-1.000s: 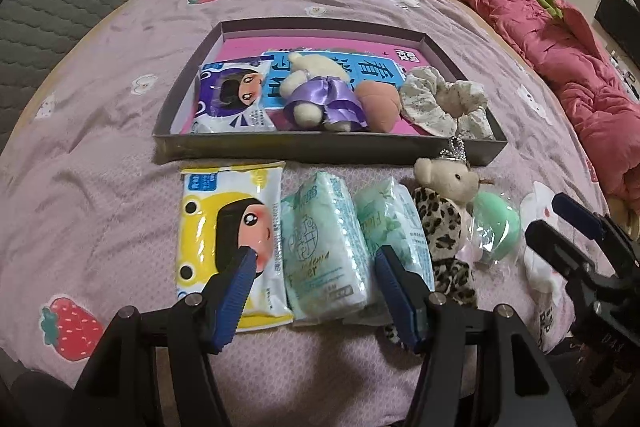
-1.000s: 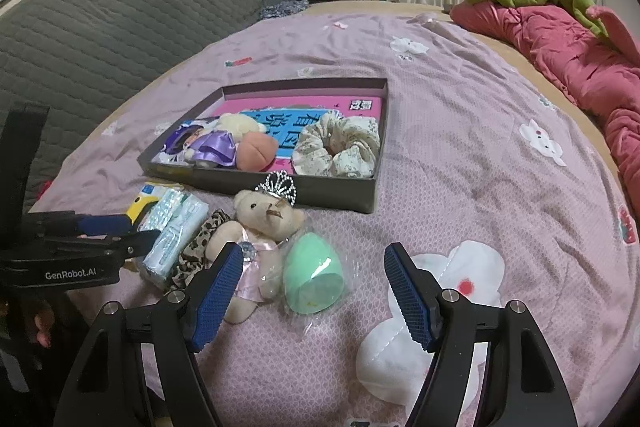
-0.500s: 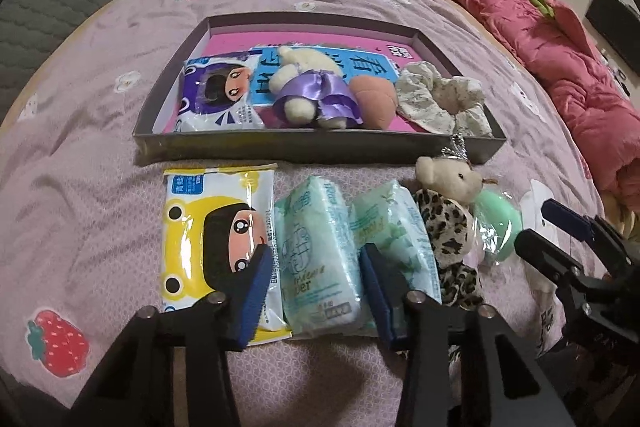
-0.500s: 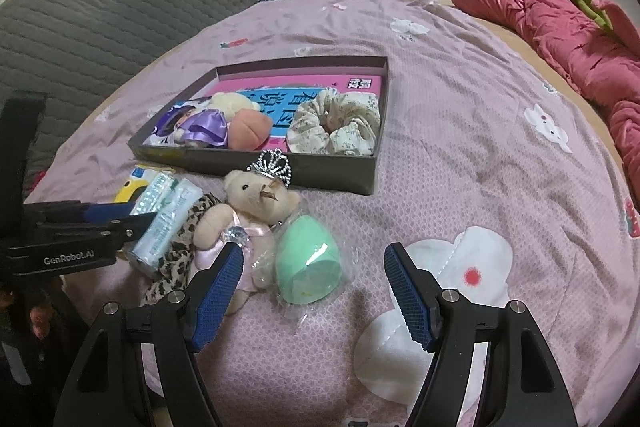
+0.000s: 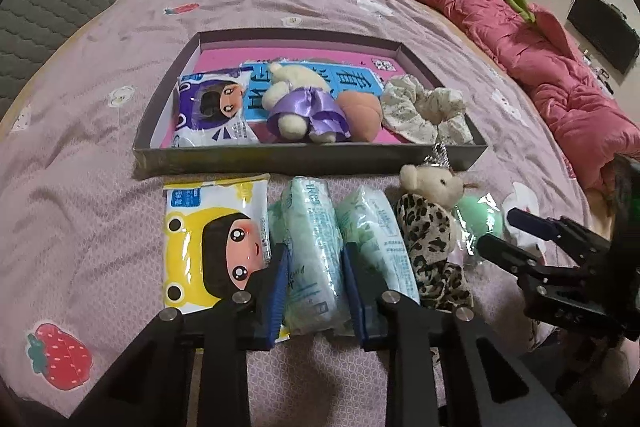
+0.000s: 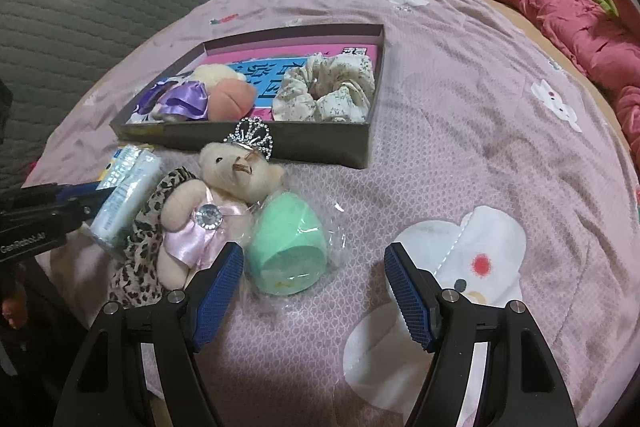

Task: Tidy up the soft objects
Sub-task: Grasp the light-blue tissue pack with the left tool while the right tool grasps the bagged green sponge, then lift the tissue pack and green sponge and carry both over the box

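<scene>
Left gripper (image 5: 314,281): pads pressed against pale green tissue pack (image 5: 310,255), at 6 o'clock below dark shallow box (image 5: 308,157). Right gripper (image 6: 314,293): spread wide, holding nothing, beside bagged mint-green sponge (image 6: 290,247); bare pink bedspread (image 6: 480,131) from 12 to 3 o'clock.

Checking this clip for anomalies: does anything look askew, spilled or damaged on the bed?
Nothing looks spilled or damaged. Only the crowned bear lies slumped across a leopard-print cloth, leaning against the wrapped green sponge, less tidy than the tissue packs lined beside it.
</scene>
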Demonstrator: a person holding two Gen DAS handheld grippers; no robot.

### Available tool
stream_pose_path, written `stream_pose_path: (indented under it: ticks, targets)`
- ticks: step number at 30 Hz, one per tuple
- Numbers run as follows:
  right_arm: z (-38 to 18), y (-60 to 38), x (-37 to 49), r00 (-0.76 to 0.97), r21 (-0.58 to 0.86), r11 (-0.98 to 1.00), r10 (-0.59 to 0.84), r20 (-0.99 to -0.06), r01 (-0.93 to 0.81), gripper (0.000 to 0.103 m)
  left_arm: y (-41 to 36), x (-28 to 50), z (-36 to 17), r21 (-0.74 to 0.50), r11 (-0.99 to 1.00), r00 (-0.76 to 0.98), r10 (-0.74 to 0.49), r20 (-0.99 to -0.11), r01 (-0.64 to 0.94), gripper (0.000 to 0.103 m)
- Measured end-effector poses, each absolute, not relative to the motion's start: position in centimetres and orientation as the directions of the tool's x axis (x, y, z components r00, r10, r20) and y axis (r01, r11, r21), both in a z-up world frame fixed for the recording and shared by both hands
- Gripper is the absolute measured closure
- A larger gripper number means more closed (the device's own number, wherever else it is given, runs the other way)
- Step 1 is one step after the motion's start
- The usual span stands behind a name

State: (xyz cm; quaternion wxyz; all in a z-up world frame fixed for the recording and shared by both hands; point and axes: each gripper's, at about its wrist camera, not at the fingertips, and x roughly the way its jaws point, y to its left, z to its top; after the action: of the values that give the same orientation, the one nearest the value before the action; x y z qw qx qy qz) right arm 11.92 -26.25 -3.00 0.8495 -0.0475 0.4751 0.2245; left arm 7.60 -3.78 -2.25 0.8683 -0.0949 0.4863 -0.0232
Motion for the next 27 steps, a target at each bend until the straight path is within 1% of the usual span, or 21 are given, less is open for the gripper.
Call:
stream_pose_path:
  ticks: [1, 2, 5, 7, 11, 16, 27]
  targets:
    - [-3.1, -26.5, 12.2, 0.436, 0.162, 0.892, 0.356, -0.826, -0.422, 0.029, -3.7, 7.6, -2.1, -0.194, 0.98, 0.529, -0.138, -0.837, -0.053, 0.077]
    - [-3.3, -26.7, 12.4, 0.422, 0.193, 0.887, 0.379, -0.824, -0.419, 0.035, -3.6, 7.6, -2.1, -0.199, 0.979, 0.531, -0.141, -0.836, -0.054, 0.077]
    - [-3.8, -26.9, 12.8, 0.38, 0.261, 0.873, 0.426, -0.821, -0.412, 0.046, -3.6, 7.6, -1.9, -0.212, 0.976, 0.537, -0.15, -0.83, -0.054, 0.077]
    - [-4.1, -26.7, 13.0, 0.362, 0.273, 0.866, 0.435, -0.824, -0.419, 0.05, -3.5, 7.5, -1.8, -0.221, 0.974, 0.542, -0.159, -0.825, -0.051, 0.077]
    - [-3.9, -26.0, 13.1, 0.375, 0.251, 0.861, 0.431, -0.821, -0.443, 0.059, -3.5, 7.5, -1.6, -0.229, 0.972, 0.545, -0.164, -0.822, -0.053, 0.077]
    - [-3.1, -26.0, 12.9, 0.404, 0.21, 0.863, 0.413, -0.816, -0.459, 0.061, -3.5, 7.4, -1.4, -0.23, 0.972, 0.547, -0.163, -0.821, -0.056, 0.077]
    - [0.1, -26.3, 12.2, 0.524, 0.109, 0.873, 0.381, -0.762, -0.475, 0.061, -3.4, 7.0, -0.2, -0.224, 0.973, 0.573, -0.149, -0.806, -0.062, 0.077]
